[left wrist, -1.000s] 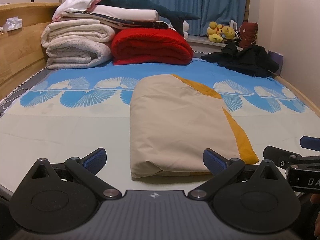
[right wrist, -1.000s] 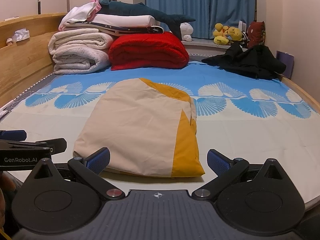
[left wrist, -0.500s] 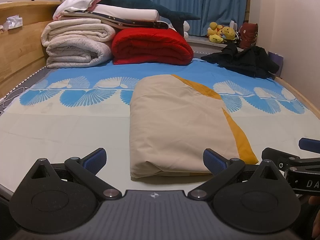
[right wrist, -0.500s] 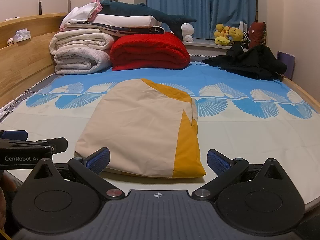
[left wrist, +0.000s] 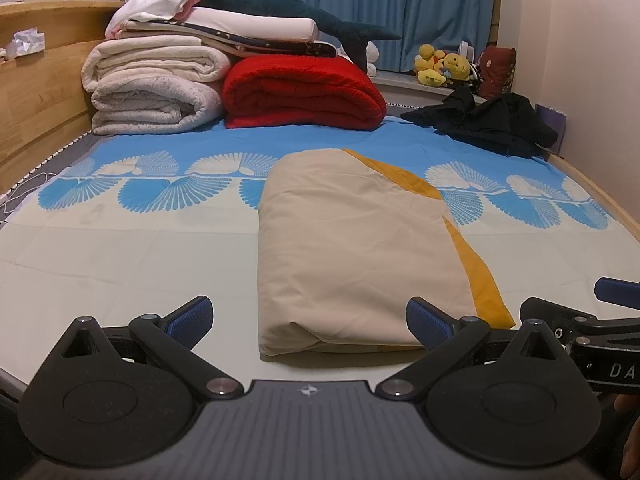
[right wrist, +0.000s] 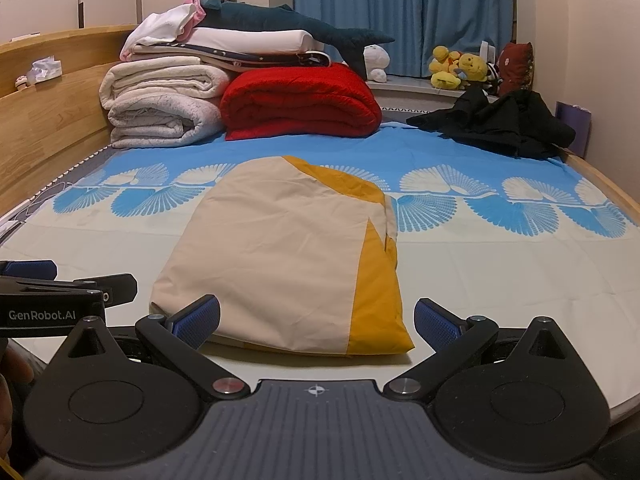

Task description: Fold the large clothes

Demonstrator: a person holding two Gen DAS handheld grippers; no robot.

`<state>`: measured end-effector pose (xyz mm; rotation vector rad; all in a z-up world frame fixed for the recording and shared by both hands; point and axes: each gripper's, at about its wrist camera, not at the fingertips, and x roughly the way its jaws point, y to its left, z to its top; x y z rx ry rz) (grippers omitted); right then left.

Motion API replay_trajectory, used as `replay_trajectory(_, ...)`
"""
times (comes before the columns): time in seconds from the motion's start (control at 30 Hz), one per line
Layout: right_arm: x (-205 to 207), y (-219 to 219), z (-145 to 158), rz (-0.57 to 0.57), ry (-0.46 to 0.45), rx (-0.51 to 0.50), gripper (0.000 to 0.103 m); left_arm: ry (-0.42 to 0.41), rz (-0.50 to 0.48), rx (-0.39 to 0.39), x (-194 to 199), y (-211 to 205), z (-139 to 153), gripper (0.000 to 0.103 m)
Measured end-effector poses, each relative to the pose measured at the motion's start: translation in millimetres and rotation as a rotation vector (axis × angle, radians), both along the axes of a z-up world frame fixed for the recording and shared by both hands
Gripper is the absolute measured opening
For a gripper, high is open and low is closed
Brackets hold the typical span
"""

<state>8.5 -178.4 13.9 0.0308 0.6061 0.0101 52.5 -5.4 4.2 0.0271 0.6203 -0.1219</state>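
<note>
A beige garment with a mustard-yellow panel (left wrist: pixel 352 248) lies folded into a neat rectangle on the bed sheet (left wrist: pixel 120 248). It also shows in the right wrist view (right wrist: pixel 280 252). My left gripper (left wrist: pixel 308 320) is open and empty, held just short of the garment's near edge. My right gripper (right wrist: pixel 316 320) is open and empty too, just short of the same edge. The right gripper's side shows at the right of the left wrist view (left wrist: pixel 600 320), and the left gripper's side shows at the left of the right wrist view (right wrist: pixel 60 292).
At the head of the bed lie rolled white blankets (left wrist: pixel 152 88), a folded red blanket (left wrist: pixel 304 96) and a plush shark (left wrist: pixel 280 4). A black clothes pile (left wrist: pixel 492 120) sits at the far right. A wooden bed frame (left wrist: pixel 36 92) runs along the left.
Both grippers have crept slightly forward toward the garment. Nothing was taken hold of, and the garment has not moved.
</note>
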Motion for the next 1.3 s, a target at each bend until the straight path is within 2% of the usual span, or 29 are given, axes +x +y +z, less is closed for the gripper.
replay_trajectory(1.3,0.4,1.3,0.3,-0.001,0.001,0.002,0.102,0.013,0.006,-0.008,1.5,-2.1,-0.9,0.103)
